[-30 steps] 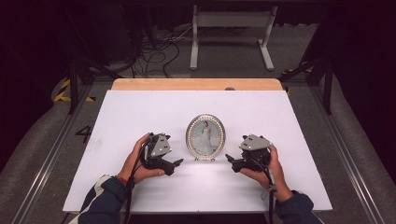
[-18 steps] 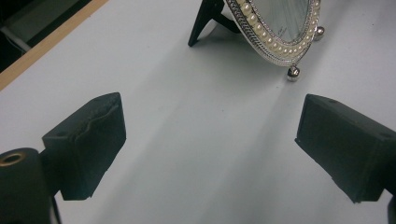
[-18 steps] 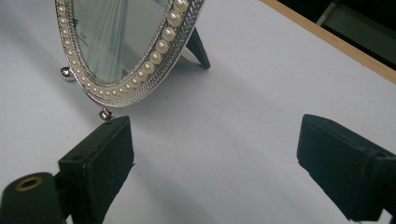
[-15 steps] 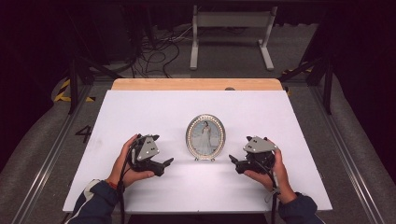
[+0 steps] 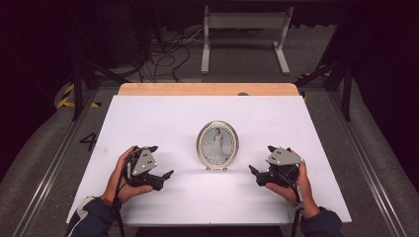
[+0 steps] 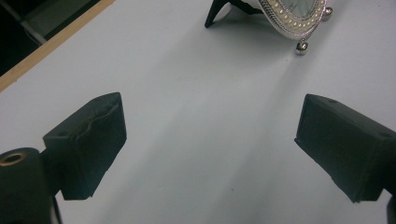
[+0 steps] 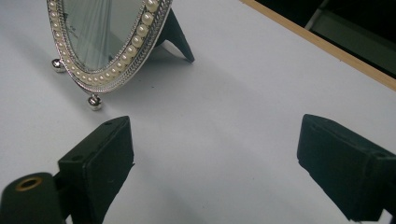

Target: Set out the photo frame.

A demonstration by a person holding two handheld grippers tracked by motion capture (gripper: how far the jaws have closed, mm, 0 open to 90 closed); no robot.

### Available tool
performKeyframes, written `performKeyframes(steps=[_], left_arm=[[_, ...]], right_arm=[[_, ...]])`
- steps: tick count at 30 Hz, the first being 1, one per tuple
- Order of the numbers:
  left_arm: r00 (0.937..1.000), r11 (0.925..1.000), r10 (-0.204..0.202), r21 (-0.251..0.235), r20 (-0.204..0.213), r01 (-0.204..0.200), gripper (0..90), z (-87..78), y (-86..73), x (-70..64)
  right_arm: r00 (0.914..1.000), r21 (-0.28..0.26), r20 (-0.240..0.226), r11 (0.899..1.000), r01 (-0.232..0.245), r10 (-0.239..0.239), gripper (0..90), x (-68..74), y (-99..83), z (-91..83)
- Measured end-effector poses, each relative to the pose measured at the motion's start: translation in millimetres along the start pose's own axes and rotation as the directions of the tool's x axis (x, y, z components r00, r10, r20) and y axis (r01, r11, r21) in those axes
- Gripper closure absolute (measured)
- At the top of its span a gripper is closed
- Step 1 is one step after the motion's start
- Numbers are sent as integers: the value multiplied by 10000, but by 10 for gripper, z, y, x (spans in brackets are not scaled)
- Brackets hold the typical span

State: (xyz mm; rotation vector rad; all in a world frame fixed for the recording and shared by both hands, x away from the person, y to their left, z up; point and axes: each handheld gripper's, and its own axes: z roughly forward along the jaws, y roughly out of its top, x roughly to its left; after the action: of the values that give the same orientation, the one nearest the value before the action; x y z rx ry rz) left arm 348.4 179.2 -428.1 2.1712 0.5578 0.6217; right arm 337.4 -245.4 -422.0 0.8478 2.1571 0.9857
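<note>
An oval photo frame (image 5: 217, 145) with a pearl-beaded silver rim stands upright in the middle of the white table (image 5: 163, 118), propped on a black back stand. Its lower rim (image 6: 293, 18) reaches into the top of the left gripper view, and its rim (image 7: 112, 70) and black stand (image 7: 177, 35) fill the upper left of the right gripper view. My left gripper (image 5: 160, 178) rests left of the frame, jaws wide apart and empty. My right gripper (image 5: 255, 174) sits right of the frame, jaws also wide apart, holding nothing. Both point inward toward the frame, well short of it.
A wooden strip (image 5: 207, 89) runs along the table's far edge. Beyond it are floor cables (image 5: 163, 54) and a grey metal stand (image 5: 242, 34). Metal rails (image 5: 365, 163) flank the table on both sides.
Both hands have drawn their grippers away from the frame, the left one farther left and toward the near edge, the right one farther right. The frame stands where it was.
</note>
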Motion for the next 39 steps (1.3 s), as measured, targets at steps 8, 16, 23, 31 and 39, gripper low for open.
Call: performKeyframes(steps=[8, 16, 23, 31, 39], left_arm=[[9998, 9999, -140, 74, -158, 141, 89, -83, -89, 33], [9984, 9991, -392, 135, -397, 398, 89, -188, -212, 85], [9965, 9983, -555, 163, -623, 566, 89, -275, -304, 120], [9948, 9964, -741, 362, -693, 767, 89, -334, -436, 141], [9874, 9903, -1344, 231, -840, 1368, 89, -403, -570, 200]], right_arm=[[10000, -3, 45, 10000, -71, 71, 110, -24, -54, -44], [9995, -11, 239, 9998, -197, 198, 109, -64, -127, -105], [9986, 15, 344, 9992, -394, 393, 109, -100, -205, -153], [9968, 91, 527, 9981, -602, 597, 107, -154, -330, -237], [9937, 211, 794, 9965, -804, 785, 105, -209, -463, -314]])
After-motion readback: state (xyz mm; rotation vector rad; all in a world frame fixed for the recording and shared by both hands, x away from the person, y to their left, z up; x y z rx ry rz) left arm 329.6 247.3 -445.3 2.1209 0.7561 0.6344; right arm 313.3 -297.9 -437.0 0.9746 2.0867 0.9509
